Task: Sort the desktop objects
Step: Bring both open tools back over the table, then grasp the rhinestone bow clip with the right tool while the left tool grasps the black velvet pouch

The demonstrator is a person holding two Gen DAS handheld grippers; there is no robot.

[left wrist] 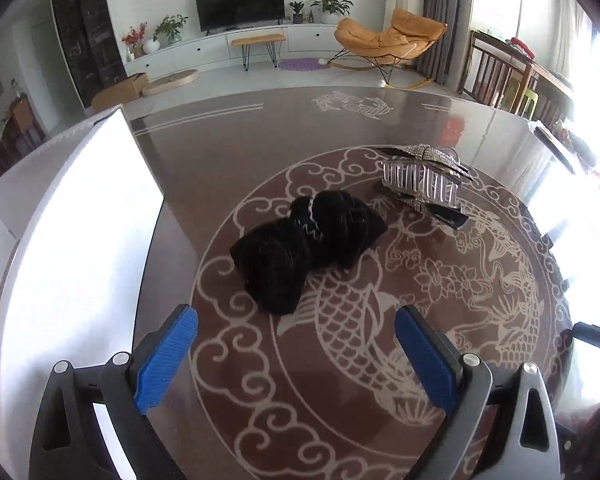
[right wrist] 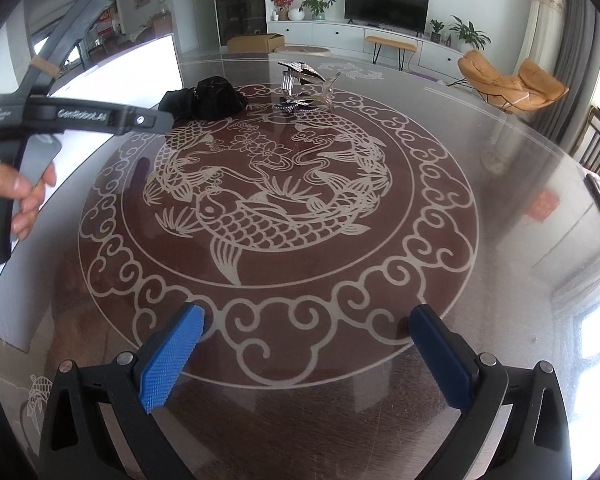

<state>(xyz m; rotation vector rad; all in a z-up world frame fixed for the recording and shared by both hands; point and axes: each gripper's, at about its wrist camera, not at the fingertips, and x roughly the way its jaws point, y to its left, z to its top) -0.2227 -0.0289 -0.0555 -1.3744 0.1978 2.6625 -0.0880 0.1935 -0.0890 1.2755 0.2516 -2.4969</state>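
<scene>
I note two items for sorting, both lying on the patterned glass table top (left wrist: 228,128). The first is a black fabric bow hair accessory (left wrist: 306,246), soft and fuzzy, with two puffed lobes pinched at a centre band that carries a line of small pale stones. It lies flat on the ring of scrollwork, close to a white box (left wrist: 80,216). The second is a clear plastic claw hair clip (left wrist: 422,182) with a row of transparent teeth and rhinestone-covered dark wings. It stands with teeth downward, just beyond the bow and apart from it. From my right wrist view, bow (right wrist: 208,98) and clip (right wrist: 304,86) sit side by side at the table's far part.
</scene>
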